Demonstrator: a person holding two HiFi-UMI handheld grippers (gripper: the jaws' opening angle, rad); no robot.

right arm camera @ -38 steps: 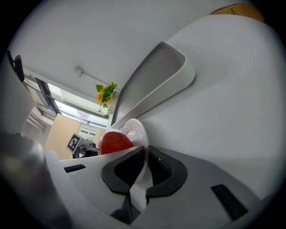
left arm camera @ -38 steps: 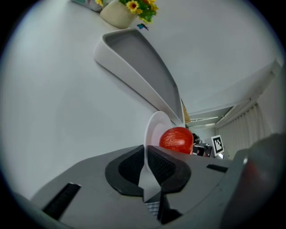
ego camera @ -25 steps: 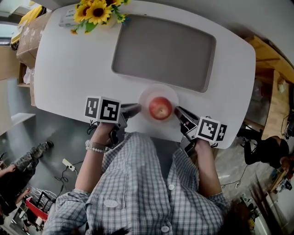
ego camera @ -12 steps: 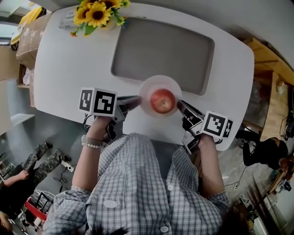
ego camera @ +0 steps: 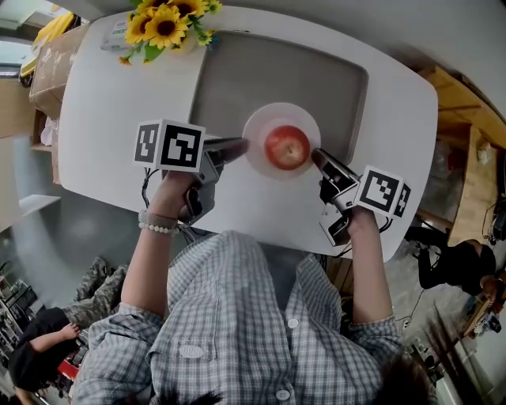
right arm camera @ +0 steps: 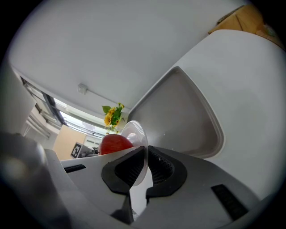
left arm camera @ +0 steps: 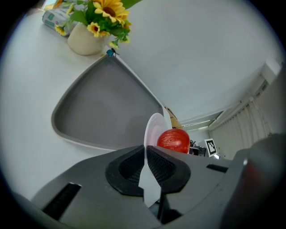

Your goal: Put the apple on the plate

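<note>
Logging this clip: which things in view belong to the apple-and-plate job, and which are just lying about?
In the job:
- apple, sitting on the plate
- plate, rim pinched by the left gripper and the right gripper

Lying about:
- grey tray
- sunflowers
- white table

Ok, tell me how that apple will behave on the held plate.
The apple is round and sits loose, so it will probably roll if the plate tilts. The plate looks thin, pinched at opposite rims by left gripper and right gripper; it may flex.
</note>
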